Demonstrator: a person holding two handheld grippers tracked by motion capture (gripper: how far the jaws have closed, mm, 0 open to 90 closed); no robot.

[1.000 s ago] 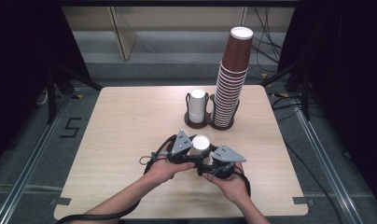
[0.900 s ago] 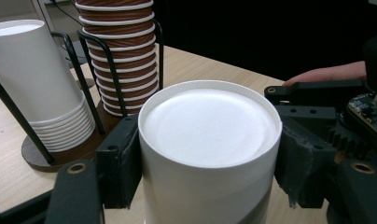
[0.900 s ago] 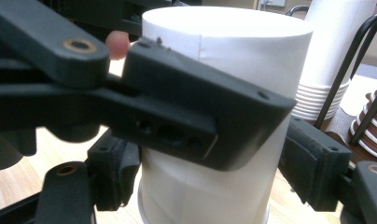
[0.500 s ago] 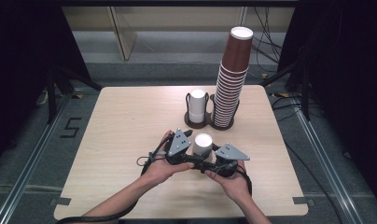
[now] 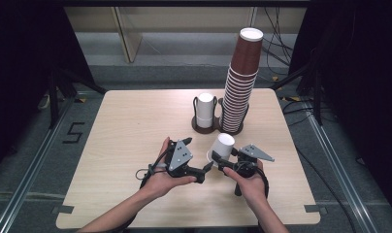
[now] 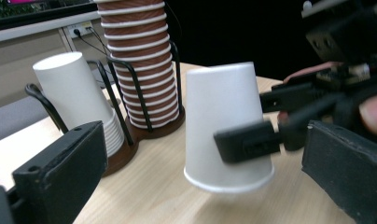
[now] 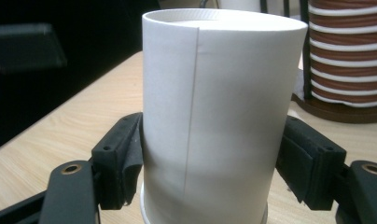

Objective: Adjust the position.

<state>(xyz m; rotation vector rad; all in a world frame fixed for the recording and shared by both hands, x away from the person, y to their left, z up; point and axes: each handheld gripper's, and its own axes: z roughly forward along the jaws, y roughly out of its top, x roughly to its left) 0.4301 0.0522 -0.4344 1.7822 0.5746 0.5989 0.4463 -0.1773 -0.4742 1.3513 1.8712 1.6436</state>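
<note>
Wooden table (image 5: 136,131): cup rack (image 5: 206,127), brown stack (image 5: 240,87) behind white cup (image 5: 222,145).

Left gripper (image 5: 207,168): fingers just opened wide, nothing pressed between them. Right gripper (image 5: 218,162): fingers (image 7: 119,161) clamped on both sides. Forearms entering from below, converging at centre.

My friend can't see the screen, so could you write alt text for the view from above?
A person's right tongs hold a white paper cup upside down above a wooden table, while the left tongs stand open beside it. Behind stand a short white cup stack and a tall brown stack.
</note>
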